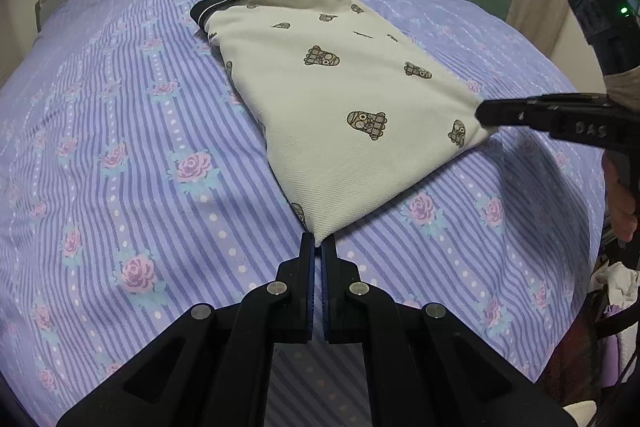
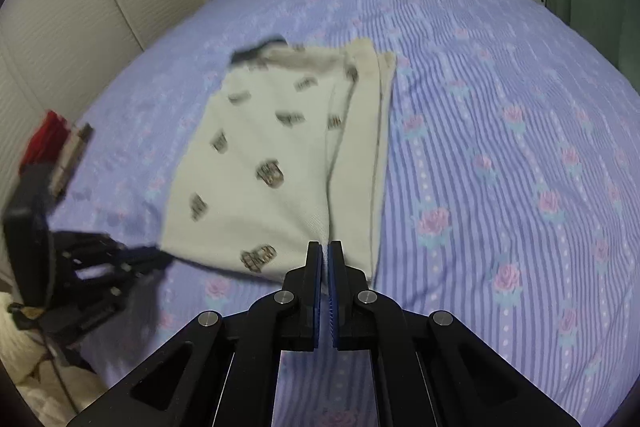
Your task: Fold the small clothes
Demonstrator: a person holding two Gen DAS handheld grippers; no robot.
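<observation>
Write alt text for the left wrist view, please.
The left hand-held gripper is shut on the near corner of a cream printed garment lying on a purple floral bedspread. The right hand-held gripper pinches its right corner.

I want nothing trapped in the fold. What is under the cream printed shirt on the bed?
The cream printed shirt lies on the striped floral bedsheet, its near corners pinched by the left gripper and right gripper. Anything beneath or inside its layers is covered.
</observation>
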